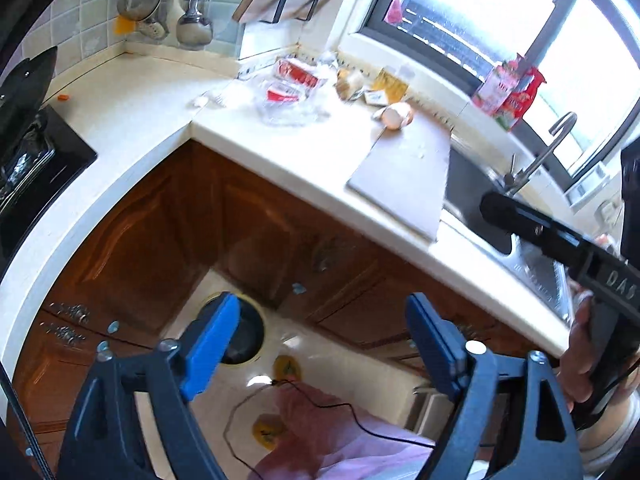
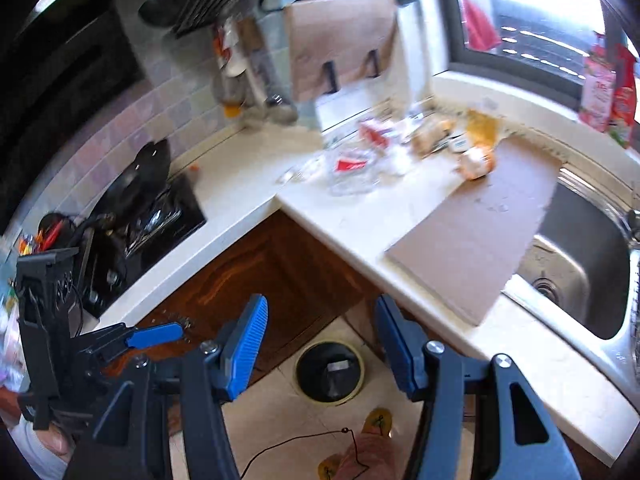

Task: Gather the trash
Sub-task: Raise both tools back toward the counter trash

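- The worktop [image 2: 352,216] bends around an inner corner, with cabinet doors [image 2: 256,280] below its front edge.
- The hob [image 2: 160,224] is set into the worktop's left run.
- The sink [image 2: 576,264] is sunk into the right run, its tap [image 1: 540,156] at the back edge by the window [image 1: 480,12].
- A cutting board [image 2: 480,232] lies on the worktop just left of the sink, reaching the front edge.
- An eggshell [image 2: 476,162] sits on the board's far corner.
- Wrappers and packets [image 2: 360,160] lie heaped near the back edge, left of the eggshell.
- A trash bin [image 2: 330,374] stands on the floor before the cabinets, below the inner corner.
- Cartons [image 1: 508,92] stand on the windowsill behind the sink.
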The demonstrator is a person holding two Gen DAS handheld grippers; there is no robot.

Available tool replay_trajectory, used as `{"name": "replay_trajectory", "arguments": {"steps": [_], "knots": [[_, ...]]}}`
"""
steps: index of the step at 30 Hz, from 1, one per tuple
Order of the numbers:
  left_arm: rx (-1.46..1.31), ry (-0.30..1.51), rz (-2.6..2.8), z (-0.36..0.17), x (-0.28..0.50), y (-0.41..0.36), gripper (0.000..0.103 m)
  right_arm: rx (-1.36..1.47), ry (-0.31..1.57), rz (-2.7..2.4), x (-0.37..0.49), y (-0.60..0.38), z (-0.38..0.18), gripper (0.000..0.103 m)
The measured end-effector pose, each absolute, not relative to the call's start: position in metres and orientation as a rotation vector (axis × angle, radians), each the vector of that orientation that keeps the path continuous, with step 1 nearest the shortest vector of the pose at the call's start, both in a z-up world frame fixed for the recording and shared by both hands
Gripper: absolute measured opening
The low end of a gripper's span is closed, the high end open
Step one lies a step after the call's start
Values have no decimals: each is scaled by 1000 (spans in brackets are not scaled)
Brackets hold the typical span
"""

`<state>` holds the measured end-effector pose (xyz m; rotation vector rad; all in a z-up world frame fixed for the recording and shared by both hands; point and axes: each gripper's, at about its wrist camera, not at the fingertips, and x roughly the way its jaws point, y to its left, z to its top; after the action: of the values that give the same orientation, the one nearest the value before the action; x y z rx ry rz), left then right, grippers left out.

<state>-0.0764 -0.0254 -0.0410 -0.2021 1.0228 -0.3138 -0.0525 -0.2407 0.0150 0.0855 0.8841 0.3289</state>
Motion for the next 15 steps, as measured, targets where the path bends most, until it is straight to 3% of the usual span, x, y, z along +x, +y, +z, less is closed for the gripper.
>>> {"name": "replay_trajectory", "arguments": {"steps": [8,15], "knots": [[-167,992,-314,-13,-38,-59,92,78,803,237,-16,-279,48,56],[-174,989,-236,-15,30,-59,92,93,817,253,45,-286,45,56]]}}
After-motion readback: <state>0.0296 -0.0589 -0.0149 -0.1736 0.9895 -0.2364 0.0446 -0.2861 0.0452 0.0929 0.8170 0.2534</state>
